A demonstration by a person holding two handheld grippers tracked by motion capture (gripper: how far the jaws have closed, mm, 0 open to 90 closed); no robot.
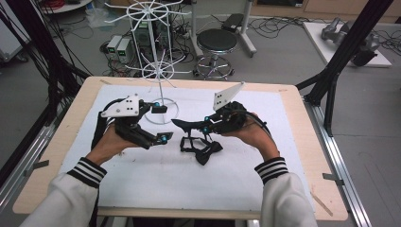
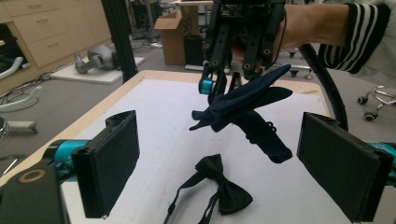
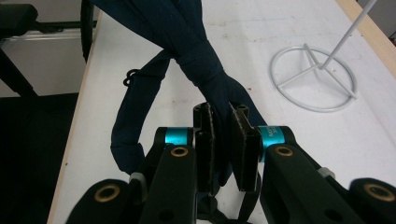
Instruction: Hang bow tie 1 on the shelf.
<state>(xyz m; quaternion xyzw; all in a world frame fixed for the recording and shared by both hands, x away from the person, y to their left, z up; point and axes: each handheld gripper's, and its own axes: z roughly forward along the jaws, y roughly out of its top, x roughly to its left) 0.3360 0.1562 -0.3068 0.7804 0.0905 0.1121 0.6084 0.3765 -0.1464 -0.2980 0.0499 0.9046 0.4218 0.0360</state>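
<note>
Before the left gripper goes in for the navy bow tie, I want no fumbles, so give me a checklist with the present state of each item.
1. Right gripper shut on the navy bow tie: ok.
2. Navy bow tie lifted off the white mat: ok, it hangs in the air.
3. Left gripper open and holding nothing: ok, jaws stand wide apart.
4. Left gripper faces the navy bow tie: ok, the tie hangs ahead between its jaws.
5. Black bow tie out of the way: not ok, it lies on the mat just below.
6. White rack away from both grippers: cannot tell; its base ring sits near the left gripper.
</note>
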